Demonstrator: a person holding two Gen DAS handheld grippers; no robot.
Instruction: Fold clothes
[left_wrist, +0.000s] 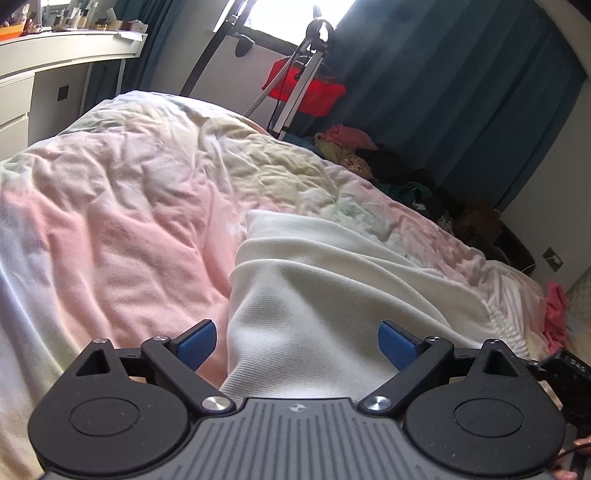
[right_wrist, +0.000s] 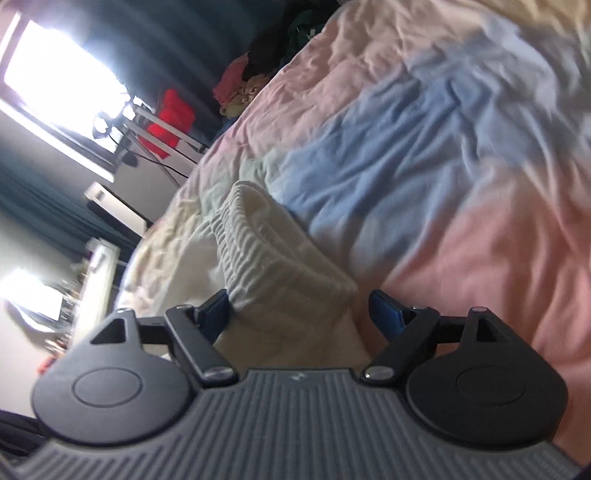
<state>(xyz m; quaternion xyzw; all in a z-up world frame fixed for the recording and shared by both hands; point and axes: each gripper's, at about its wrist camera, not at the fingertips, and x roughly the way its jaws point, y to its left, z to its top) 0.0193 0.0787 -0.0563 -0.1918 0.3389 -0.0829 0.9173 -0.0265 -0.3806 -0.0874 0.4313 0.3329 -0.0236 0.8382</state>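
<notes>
While tongs (left_wrist: 297, 345) gape: cream garment (left_wrist: 332, 288) (bedspread (left_wrist: 122, 221) beneath).

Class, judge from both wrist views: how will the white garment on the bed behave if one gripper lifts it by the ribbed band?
The white garment will probably droop and hang, since it lies in soft folds. Its ribbed band looks gathered, so it may stretch when pulled. The knit texture suggests the open right gripper would hold it without slipping.
</notes>
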